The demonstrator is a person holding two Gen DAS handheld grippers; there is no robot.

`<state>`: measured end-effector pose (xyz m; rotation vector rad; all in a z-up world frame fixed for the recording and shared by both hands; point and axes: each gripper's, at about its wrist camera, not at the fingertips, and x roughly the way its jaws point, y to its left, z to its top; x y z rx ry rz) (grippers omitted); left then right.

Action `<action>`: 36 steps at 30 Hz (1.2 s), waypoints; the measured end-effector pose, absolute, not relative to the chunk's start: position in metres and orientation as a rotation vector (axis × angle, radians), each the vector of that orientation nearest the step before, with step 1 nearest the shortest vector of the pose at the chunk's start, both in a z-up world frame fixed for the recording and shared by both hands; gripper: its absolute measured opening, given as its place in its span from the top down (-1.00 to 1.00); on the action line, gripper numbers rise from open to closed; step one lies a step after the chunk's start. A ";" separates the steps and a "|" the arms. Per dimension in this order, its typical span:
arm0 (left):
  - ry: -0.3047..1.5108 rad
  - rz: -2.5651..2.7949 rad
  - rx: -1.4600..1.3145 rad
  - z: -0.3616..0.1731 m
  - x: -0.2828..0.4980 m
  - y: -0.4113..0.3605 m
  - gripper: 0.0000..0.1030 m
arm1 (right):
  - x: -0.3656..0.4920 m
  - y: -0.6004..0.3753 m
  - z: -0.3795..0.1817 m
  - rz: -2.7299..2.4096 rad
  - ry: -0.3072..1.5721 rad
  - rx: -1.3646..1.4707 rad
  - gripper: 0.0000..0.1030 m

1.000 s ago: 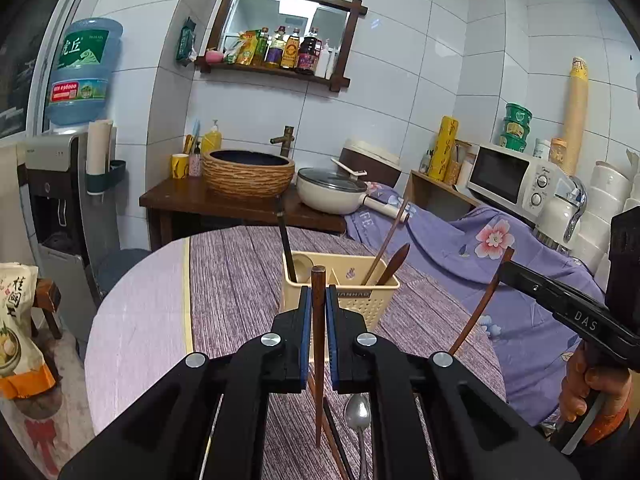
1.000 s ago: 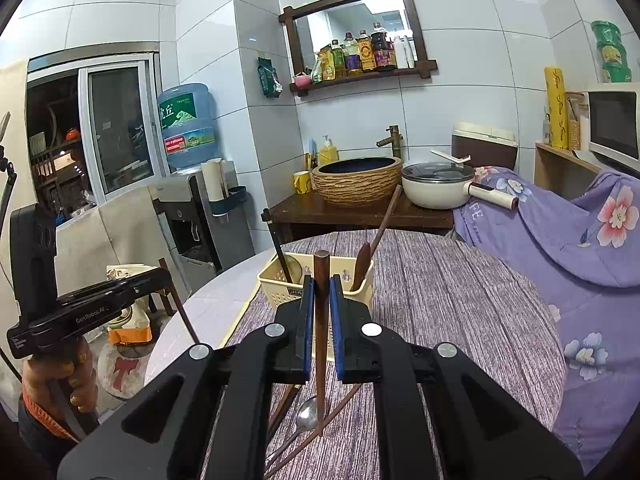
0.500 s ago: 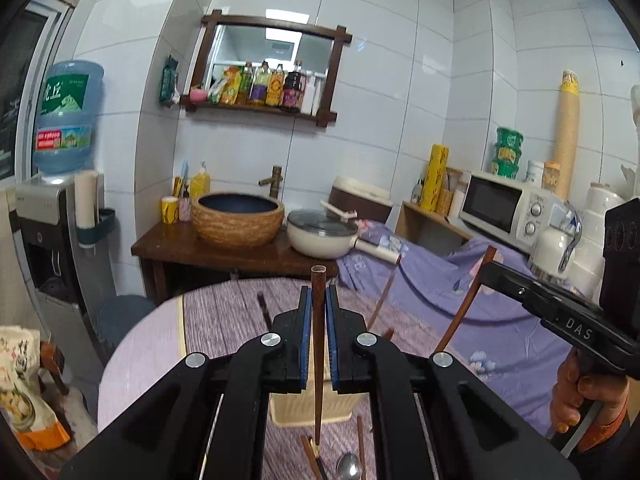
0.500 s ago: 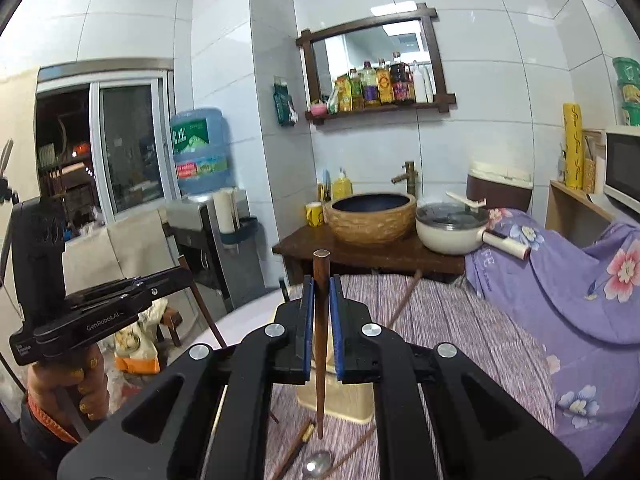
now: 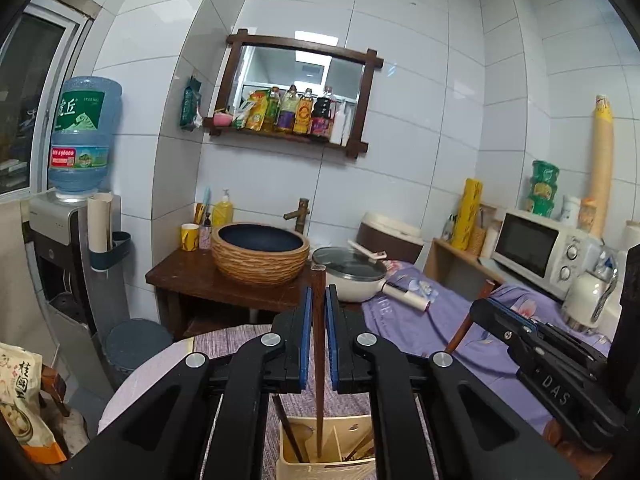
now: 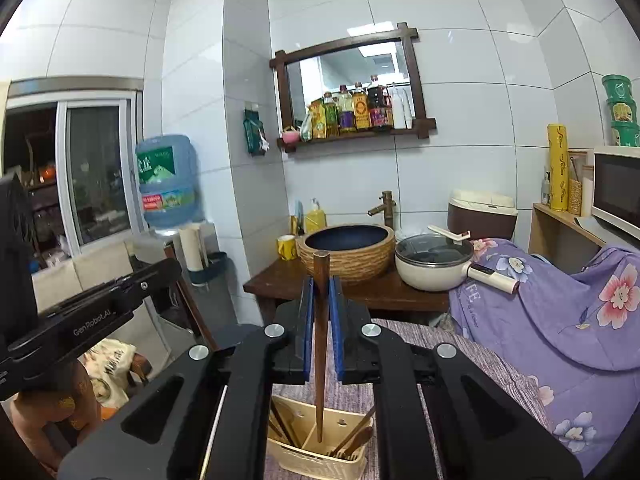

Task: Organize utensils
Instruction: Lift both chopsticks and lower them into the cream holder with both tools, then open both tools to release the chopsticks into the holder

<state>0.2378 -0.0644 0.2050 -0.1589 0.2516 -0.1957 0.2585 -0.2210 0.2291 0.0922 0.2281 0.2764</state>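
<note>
While one brown chopstick (image 5: 319,360) is clamped upright between the closed blue pads of the left gripper (image 5: 319,336), another chopstick (image 6: 320,344) is pinched likewise by the right gripper (image 6: 321,332); both tips are held above the cream utensil basket (image 6: 316,454) on the striped table (image 6: 472,356).

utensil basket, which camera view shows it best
The right wrist view: the cream utensil basket shows its front wall, its dividers and the utensils inside, below the chopstick that the right gripper holds. The left wrist view shows only its top, cut off by the frame edge and the gripper arms.
</note>
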 end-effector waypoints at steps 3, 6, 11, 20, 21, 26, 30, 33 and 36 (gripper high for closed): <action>0.293 -0.191 -0.159 0.182 0.247 -0.066 0.86 | 0.268 -0.217 0.208 0.273 0.272 0.087 0.83; 0.332 -0.187 -0.160 0.162 0.254 -0.065 0.86 | 0.274 -0.215 0.188 0.263 0.301 0.081 0.83; 0.389 -0.186 -0.155 0.136 0.264 -0.066 0.86 | 0.283 -0.216 0.163 0.255 0.342 0.085 0.83; 0.450 -0.191 -0.153 0.108 0.271 -0.068 0.86 | 0.293 -0.218 0.136 0.238 0.393 0.081 0.83; 0.453 -0.192 -0.149 0.106 0.272 -0.068 0.86 | 0.294 -0.218 0.134 0.237 0.397 0.082 0.83; 0.459 -0.189 -0.154 0.101 0.272 -0.066 0.72 | 0.294 -0.222 0.126 0.228 0.392 0.072 0.83; 0.431 -0.186 -0.171 0.102 0.263 -0.062 -0.04 | 0.288 -0.220 0.125 0.197 0.364 0.028 0.59; 0.396 -0.177 -0.155 0.105 0.249 -0.060 -0.33 | 0.271 -0.227 0.127 0.186 0.298 0.036 0.04; 0.366 -0.158 -0.130 0.103 0.230 -0.057 -0.56 | 0.256 -0.232 0.127 0.180 0.283 0.038 0.04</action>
